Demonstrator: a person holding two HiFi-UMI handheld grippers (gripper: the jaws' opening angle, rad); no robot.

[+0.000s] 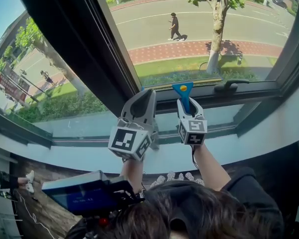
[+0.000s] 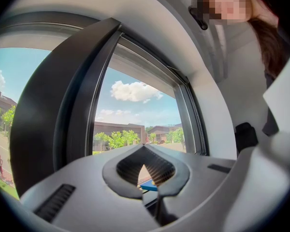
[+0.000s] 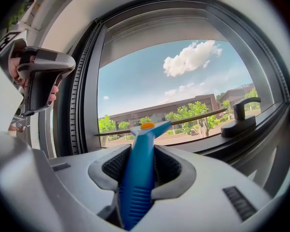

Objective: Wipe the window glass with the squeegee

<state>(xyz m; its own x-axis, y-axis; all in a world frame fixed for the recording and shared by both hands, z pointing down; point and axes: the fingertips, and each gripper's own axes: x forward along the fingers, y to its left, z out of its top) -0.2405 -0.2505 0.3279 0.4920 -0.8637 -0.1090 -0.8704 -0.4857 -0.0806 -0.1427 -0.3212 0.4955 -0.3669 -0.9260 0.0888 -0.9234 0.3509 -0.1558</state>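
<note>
The blue squeegee (image 1: pixel 183 89) has an orange dot on its head and points up at the window glass (image 1: pixel 199 29). Its thin blade (image 3: pixel 183 121) lies along the bottom edge of the right pane. My right gripper (image 1: pixel 188 103) is shut on the squeegee's ribbed handle (image 3: pixel 137 178), just below the lower frame. My left gripper (image 1: pixel 145 96) hangs close to the left of it, at the foot of the dark mullion (image 1: pixel 74 39). It is shut with nothing held (image 2: pixel 146 168). In the right gripper view the left gripper (image 3: pixel 43 76) shows at the upper left.
A black window handle (image 1: pixel 230 87) sits on the lower frame right of the squeegee, also in the right gripper view (image 3: pixel 241 117). The white sill (image 1: pixel 269 128) runs below the frame. A device with a blue screen (image 1: pixel 84 195) sits at my chest, lower left.
</note>
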